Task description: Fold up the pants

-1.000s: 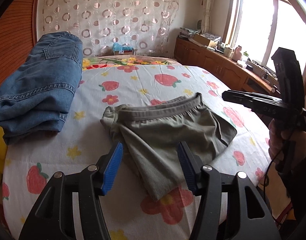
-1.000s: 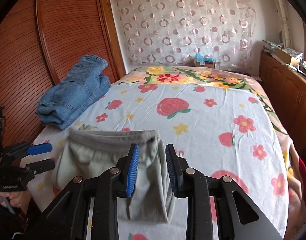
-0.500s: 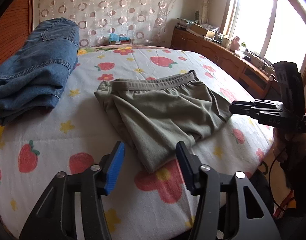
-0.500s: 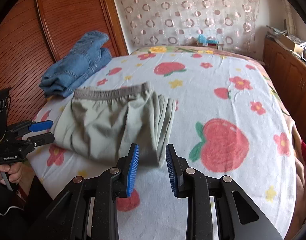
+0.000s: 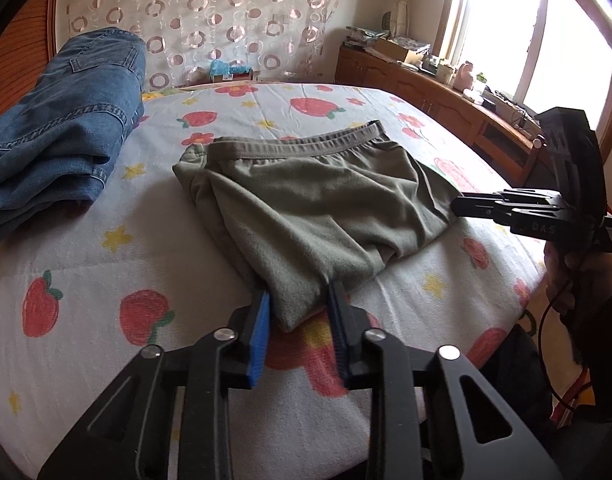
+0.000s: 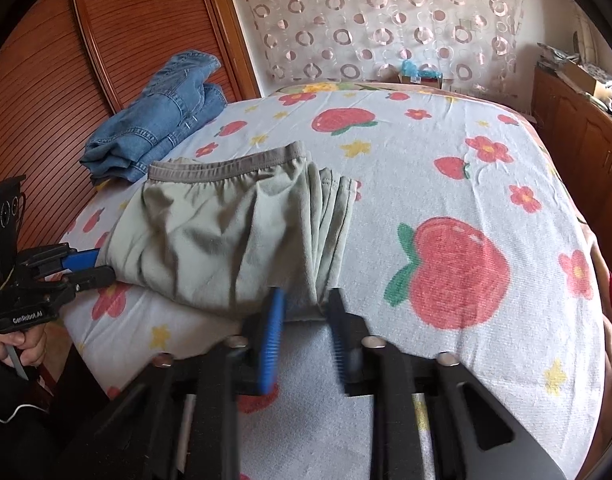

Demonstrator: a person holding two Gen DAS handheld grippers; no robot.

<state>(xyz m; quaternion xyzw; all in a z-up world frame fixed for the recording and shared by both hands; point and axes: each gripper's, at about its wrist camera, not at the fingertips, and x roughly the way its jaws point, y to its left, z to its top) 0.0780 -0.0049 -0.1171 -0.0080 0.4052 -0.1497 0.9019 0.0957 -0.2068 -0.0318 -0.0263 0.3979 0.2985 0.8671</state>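
Observation:
Grey-green folded pants (image 5: 314, 200) lie flat on the bed, waistband toward the far side. They also show in the right wrist view (image 6: 225, 232). My left gripper (image 5: 299, 300) straddles the pants' near folded corner with its blue pads partly closed around the cloth. My right gripper (image 6: 303, 304) straddles the opposite near corner, its image blurred by motion. From the left wrist view the right gripper (image 5: 462, 206) looks nearly closed at the pants' right edge. From the right wrist view the left gripper (image 6: 101, 266) sits at the pants' left edge.
The bed (image 5: 105, 272) has a white sheet printed with strawberries and flowers. Folded blue jeans (image 5: 61, 120) lie at the far left, near a wooden slatted wall (image 6: 45, 80). A wooden cabinet (image 5: 446, 96) runs under the window on the right.
Both grippers have moved in to the pants' near corners. The left gripper's jaws have narrowed around the cloth. The pants lie lower and flatter on the bed than a second ago.

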